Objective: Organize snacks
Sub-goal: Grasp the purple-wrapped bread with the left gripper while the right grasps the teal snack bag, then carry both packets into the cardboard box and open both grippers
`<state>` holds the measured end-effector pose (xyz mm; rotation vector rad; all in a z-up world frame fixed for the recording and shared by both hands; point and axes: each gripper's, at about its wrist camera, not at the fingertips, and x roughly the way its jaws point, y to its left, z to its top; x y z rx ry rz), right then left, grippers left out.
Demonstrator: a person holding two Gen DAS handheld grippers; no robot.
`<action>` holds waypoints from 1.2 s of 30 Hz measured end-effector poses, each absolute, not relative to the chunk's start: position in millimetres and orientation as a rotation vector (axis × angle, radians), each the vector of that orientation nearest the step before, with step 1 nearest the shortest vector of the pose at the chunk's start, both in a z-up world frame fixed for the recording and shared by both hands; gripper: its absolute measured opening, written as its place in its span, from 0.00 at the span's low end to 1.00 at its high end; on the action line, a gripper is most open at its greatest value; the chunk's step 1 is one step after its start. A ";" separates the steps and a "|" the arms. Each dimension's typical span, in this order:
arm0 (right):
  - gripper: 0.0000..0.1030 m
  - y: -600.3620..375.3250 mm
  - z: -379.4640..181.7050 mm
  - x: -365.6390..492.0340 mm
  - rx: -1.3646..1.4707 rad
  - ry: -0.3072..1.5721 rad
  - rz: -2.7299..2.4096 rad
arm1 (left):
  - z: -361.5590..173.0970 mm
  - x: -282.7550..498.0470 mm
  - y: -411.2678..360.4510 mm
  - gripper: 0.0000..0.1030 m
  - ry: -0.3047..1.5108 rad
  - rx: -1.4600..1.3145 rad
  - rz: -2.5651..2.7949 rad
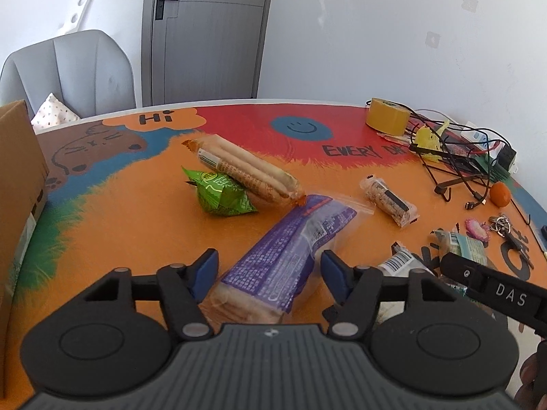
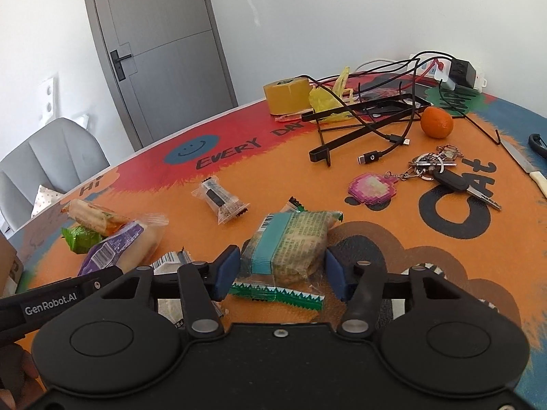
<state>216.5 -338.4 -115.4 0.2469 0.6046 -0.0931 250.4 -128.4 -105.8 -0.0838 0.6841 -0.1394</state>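
Note:
My left gripper (image 1: 270,266) is open, its blue pads either side of a purple biscuit packet (image 1: 283,249) lying on the table. Beyond it lie a long wafer-stick packet (image 1: 246,171), a green pyramid snack (image 1: 220,193) and a small clear bar (image 1: 389,200). My right gripper (image 2: 282,268) is open around a teal-banded cake packet (image 2: 290,244) with a green serrated end; the pads stand close to its sides. The purple packet (image 2: 116,249), the small clear bar (image 2: 220,203) and a barcode wrapper (image 2: 171,261) show at left in the right wrist view.
A cardboard box (image 1: 17,188) stands at the left table edge. At the right are a tape roll (image 2: 287,97), tangled cables and a black stand (image 2: 369,119), an orange (image 2: 436,122), keys with a pink fob (image 2: 434,167) and a knife (image 2: 526,167). A grey chair (image 1: 71,71) sits behind.

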 end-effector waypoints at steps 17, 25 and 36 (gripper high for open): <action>0.42 -338.7 -104.9 187.7 0.336 0.557 -0.006 | -89.5 214.0 -117.9 0.27 0.656 -0.124 -0.191; 0.42 -329.0 -83.5 178.9 0.336 0.498 0.039 | -61.9 196.6 -107.8 0.27 0.588 -0.130 -0.185; 0.42 -283.9 -57.5 171.1 0.314 0.440 0.173 | -30.7 174.7 -65.6 0.27 0.512 -0.162 -0.108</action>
